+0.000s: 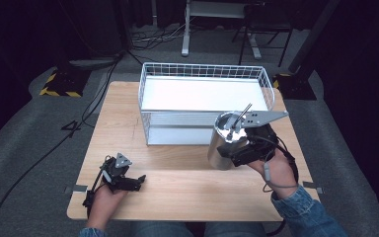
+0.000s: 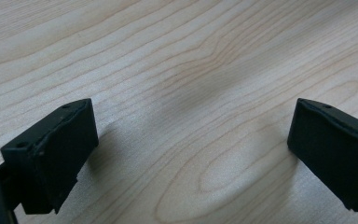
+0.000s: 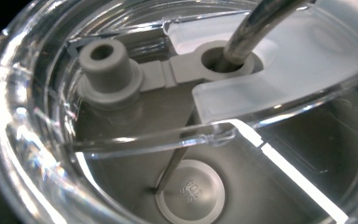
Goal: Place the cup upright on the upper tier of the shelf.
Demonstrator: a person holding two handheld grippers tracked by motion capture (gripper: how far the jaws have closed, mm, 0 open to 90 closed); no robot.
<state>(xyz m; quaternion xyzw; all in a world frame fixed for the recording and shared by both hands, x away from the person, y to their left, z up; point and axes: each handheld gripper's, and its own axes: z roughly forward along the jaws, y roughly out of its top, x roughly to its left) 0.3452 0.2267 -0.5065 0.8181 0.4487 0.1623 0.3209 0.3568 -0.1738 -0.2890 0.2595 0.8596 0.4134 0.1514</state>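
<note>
While right tongs (image 1: 237,148) grip the steel tumbler (image 1: 223,143) by its slick, rigid wall, keep lid (image 3: 279,79) and straw (image 1: 240,116) upright; left tongs (image 1: 131,181) gape empty on the counter (image 1: 177,182)

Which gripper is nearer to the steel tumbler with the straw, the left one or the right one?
Right. The right gripper is clamped on the steel tumbler, in front of the wire basket. The left gripper rests open on the table, well apart from it.
</note>
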